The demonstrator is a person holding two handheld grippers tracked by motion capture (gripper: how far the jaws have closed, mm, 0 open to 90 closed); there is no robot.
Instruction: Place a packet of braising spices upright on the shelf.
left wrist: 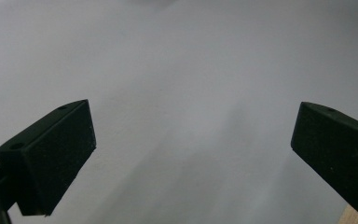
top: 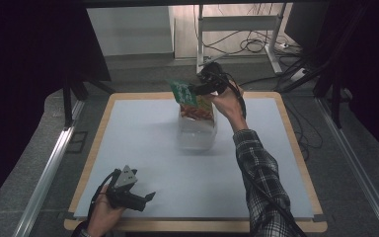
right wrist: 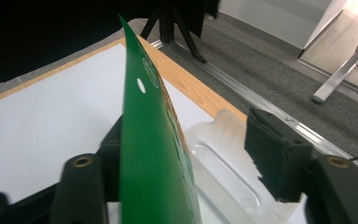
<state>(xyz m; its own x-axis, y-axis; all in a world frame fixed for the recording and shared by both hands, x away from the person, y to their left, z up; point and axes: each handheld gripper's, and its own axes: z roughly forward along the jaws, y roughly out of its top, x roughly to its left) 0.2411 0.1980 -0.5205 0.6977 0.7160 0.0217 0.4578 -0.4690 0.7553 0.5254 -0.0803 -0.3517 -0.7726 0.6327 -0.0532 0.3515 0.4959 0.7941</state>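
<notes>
A green and orange snack packet (top: 190, 101) stands upright in a clear plastic container (top: 197, 136) at the far middle of the white mat (top: 143, 148). My right gripper (top: 196, 91) is at the packet's top edge. In the right gripper view the packet (right wrist: 154, 140) rises between the jaws of the right gripper (right wrist: 191, 140). It lies close against the left jaw, and a clear gap separates it from the right pad (right wrist: 272, 149), so the gripper is open. The container (right wrist: 223, 172) lies below. My left gripper (top: 150, 196) rests open at the mat's near left, its jaws wide over bare mat (left wrist: 193, 154).
The mat lies on a wooden table top (top: 296, 148) with metal rails (top: 49, 168) along both sides. Behind the table stand a desk frame (top: 237, 29) and loose cables (top: 256, 47) on the floor. A tripod leg (top: 69, 98) stands at the far left corner.
</notes>
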